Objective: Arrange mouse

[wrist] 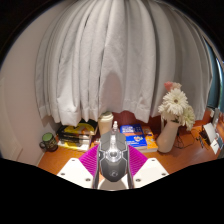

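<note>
Grey mouse (113, 160) held between the magenta-padded fingers (92, 161), above the tabletop (85, 143).

Fingers clamped on the mouse, one pad pressing each flank; the mouse sits lengthwise between them, its rounded back uppermost, a darker strip running along its middle; whether it touches the tabletop cannot be told. Beyond the fingers, a blue packet (131, 131) lies flat with a pale bottle (106, 124) upright just beside it; a yellow-and-black item (76, 133) lies further to the side, near a dark jar (47, 141). On the opposite side a vase of white flowers (172, 118) stands upright, well apart from the mouse. White curtains (110, 55) hang in folds behind everything.
</note>
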The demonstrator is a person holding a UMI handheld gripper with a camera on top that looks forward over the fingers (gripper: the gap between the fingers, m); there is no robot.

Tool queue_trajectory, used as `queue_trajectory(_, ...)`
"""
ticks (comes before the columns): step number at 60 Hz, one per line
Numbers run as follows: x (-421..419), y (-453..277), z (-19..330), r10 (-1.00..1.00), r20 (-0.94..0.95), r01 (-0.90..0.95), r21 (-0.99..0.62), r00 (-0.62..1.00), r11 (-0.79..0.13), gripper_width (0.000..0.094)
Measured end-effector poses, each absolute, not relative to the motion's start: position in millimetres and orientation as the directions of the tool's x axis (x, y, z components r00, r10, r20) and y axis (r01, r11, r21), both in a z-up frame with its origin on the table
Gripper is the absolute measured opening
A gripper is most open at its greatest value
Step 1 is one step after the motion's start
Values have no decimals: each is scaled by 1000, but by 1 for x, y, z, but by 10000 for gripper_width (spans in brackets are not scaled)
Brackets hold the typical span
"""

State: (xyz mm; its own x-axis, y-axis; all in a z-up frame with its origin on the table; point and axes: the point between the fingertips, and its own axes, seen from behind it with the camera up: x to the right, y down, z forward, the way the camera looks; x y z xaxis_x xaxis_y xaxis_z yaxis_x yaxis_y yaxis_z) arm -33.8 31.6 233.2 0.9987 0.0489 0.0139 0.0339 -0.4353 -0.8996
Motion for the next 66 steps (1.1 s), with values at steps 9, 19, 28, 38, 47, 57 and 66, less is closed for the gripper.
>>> queue_trajectory(9, 22, 12, 160, 14, 4, 11, -842, 1000, -540, 394)
queue_trajectory(19, 37, -13, 61, 0, -29, -22, -743, 1000, -669, 395)
queue_trajectory(28, 25, -28, 2, 8, -67, -40, -674, 998, -738, 395)
queue_trajectory(38, 22, -28, -10, 14, -50, -23, -672, 999, -740, 399)
queue_trajectory(47, 24, -26, -13, 13, -16, -1, -677, 1000, -736, 487)
queue_trajectory(57, 10, -29, -16, 52, -10, 33, -653, 999, -756, 795)
queue_trajectory(66, 9, -40, 28, 50, 7, 41, -684, 999, -728, 853)
